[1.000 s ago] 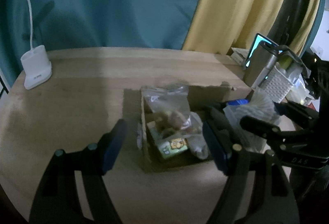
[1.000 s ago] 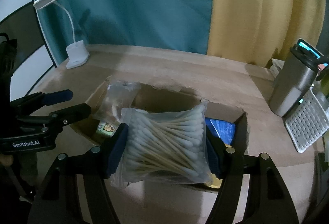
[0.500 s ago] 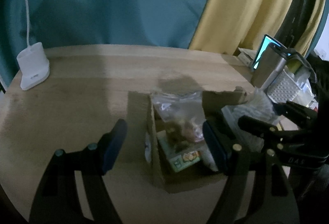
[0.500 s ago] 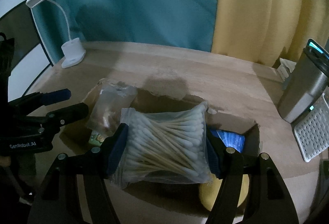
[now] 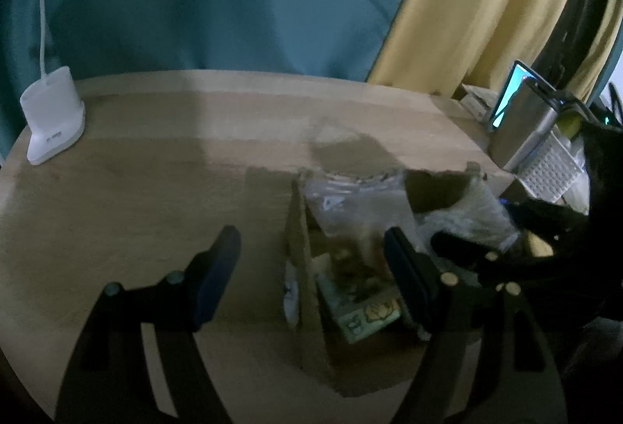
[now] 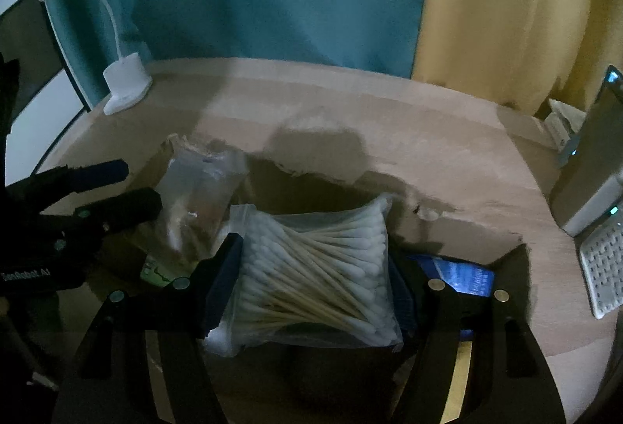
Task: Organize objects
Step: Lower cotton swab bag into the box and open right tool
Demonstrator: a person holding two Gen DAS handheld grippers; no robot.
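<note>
My right gripper is shut on a clear bag of cotton swabs and holds it over an open cardboard box. The box holds a clear bag of small items, a green packet and a blue packet. In the left wrist view my left gripper is open and empty, straddling the box's left wall. The clear bag and green packet show inside, and the swab bag at right.
A white desk lamp stands at the table's back left. A steel tumbler and a white perforated basket stand at the right. Teal and yellow curtains hang behind the wooden table.
Both grippers have drawn back slightly and the views have shifted; the box sits lower and further right in the left view. The swab bag stays gripped over the box.
</note>
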